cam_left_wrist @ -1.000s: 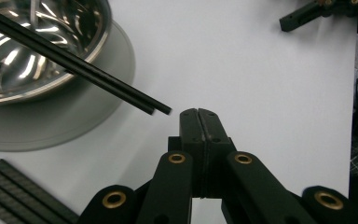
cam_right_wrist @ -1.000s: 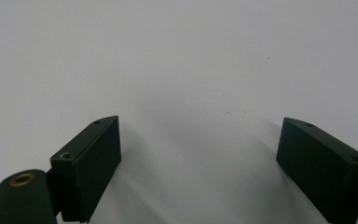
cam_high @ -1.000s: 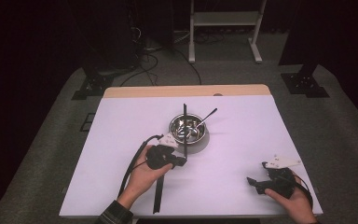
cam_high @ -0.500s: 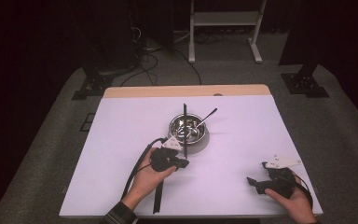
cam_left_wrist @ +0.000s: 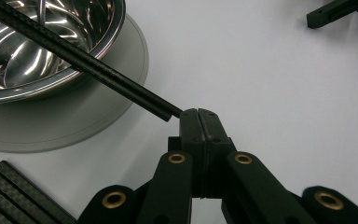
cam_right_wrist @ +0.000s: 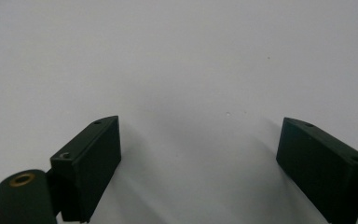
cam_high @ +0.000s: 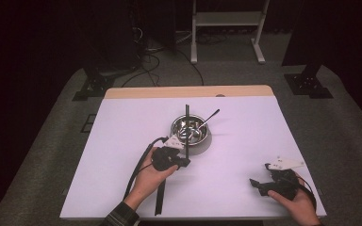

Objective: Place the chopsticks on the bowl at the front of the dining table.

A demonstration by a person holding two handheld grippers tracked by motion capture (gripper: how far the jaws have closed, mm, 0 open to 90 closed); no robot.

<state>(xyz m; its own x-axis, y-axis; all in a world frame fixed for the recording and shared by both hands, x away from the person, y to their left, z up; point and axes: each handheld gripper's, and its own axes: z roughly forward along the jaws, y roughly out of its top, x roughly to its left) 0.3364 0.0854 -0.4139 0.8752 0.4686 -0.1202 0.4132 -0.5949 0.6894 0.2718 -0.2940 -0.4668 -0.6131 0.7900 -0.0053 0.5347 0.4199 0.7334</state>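
Left claw point(cam_left_wrist: 199, 113) closed together, black rod point(cam_left_wrist: 84, 63) touching its tip, rod leaning over steel bowl point(cam_left_wrist: 51, 46)

I see a shiny silver steel bowl point(cam_left_wrist: 37, 42) on a pale grey base point(cam_left_wrist: 74, 116), a black carbon-weave rod point(cam_left_wrist: 98, 74) just beside my black left gripper point(cam_left_wrist: 199, 114), and the white table point(cam_high: 122, 141) under my black right gripper point(cam_right_wrist: 200, 140).

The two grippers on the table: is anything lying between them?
No. In the high view, only bare white table lies between the left gripper and the right gripper. The steel bowl sits farther back.
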